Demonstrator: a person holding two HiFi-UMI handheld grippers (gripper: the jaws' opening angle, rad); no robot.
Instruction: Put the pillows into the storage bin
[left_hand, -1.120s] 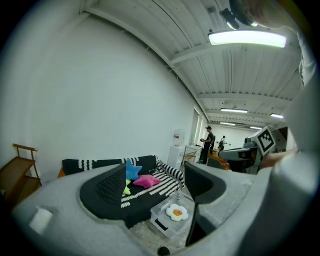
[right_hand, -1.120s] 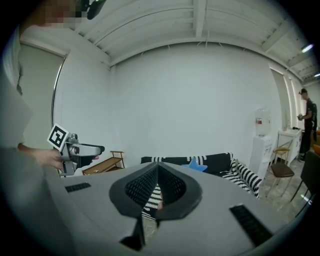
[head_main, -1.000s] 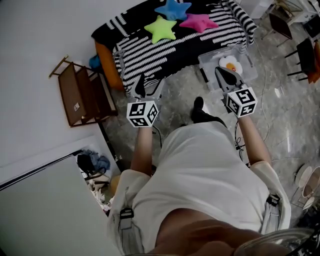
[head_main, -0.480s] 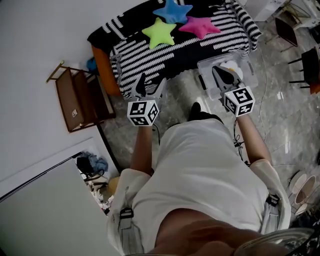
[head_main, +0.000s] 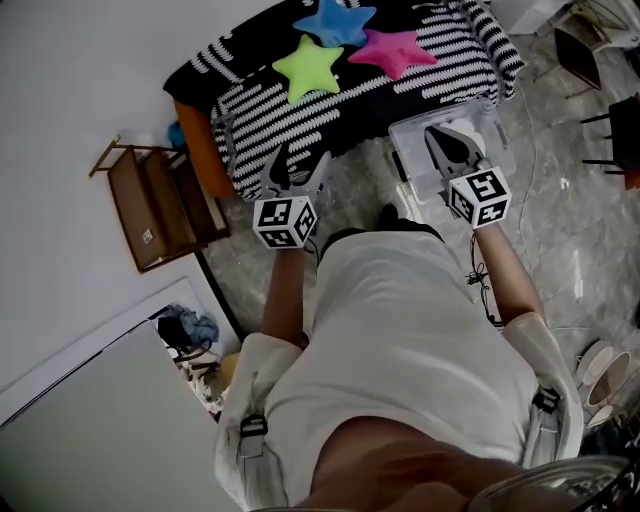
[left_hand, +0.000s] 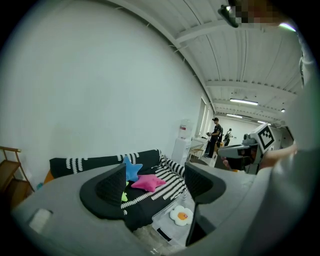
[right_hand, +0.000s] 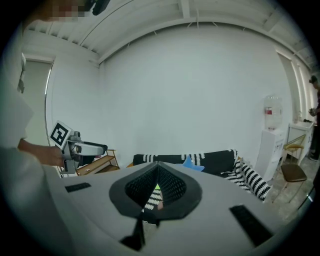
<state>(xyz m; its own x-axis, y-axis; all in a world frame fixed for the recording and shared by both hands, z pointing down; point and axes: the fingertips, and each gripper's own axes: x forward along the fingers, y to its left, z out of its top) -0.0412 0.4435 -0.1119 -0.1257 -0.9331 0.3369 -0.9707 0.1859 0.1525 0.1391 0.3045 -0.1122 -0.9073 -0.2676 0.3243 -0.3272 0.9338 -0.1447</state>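
Pillows here are a green star (head_main: 308, 66), blue star (head_main: 335, 20) and pink star (head_main: 392, 50), flat on the striped couch (head_main: 400, 92) just behind the storage bin (head_main: 405, 140). They look soft and light (no real long axis, arms point all round), so I'd pinch one arm. My left gripper (head_main: 298, 165) is gaping and empty, and my right gripper (head_main: 445, 143) is closed on nothing

The light indoors is soft and even, and the shadows I see are faint. In the left gripper view, ceiling strip lights (left_hand: 243, 101) glow. Both gripper views bow strongly and go black at the corners. The left tool (left_hand: 155, 175) and right tool (right_hand: 158, 170) look blurred up close.
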